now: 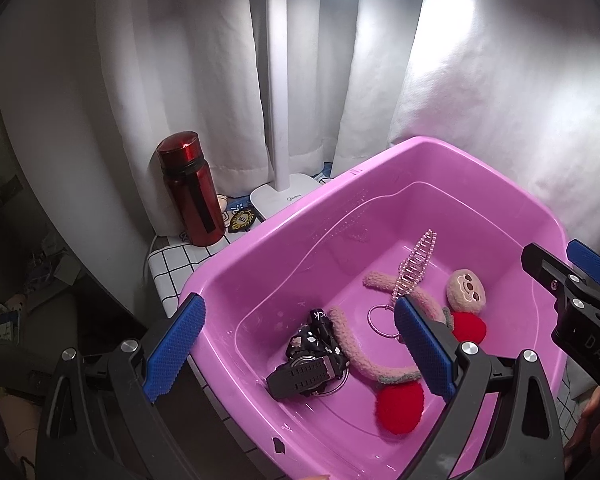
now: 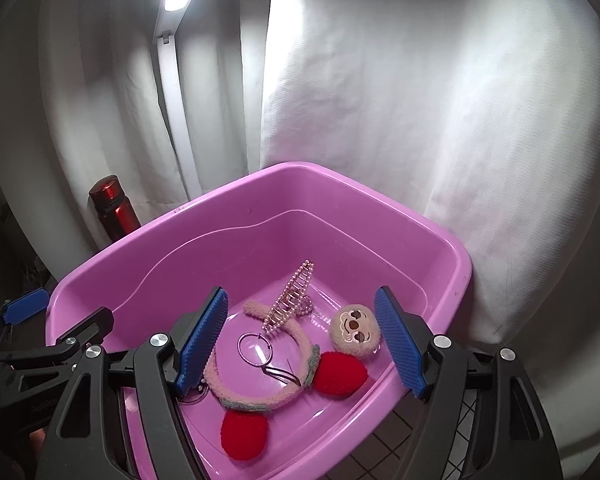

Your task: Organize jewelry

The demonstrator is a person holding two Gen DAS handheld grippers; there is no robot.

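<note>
Blue ribbed pads on both grippers, both spread wide, nothing between them. Left gripper hangs over the near-left corner of the tub; its left pad sits outside the rim, the right one over the inside. Right gripper hovers over the middle of the tub, pointing down at the pile.

Pink tub already holds everything I can see: fuzzy headband with red pads and a monkey face, pearl hair clip leaning across it, metal ring with a thin clip in the middle, black watch at the left end.

Risks, my read: items overlap, so grabbing the ring likely drags the headband or clip with it. Ring is thin and flat on slick plastic, so the pads could skate off. Left pad outside the rim could clip the wall and shove the tub. Red bottle and lamp stand just behind.
</note>
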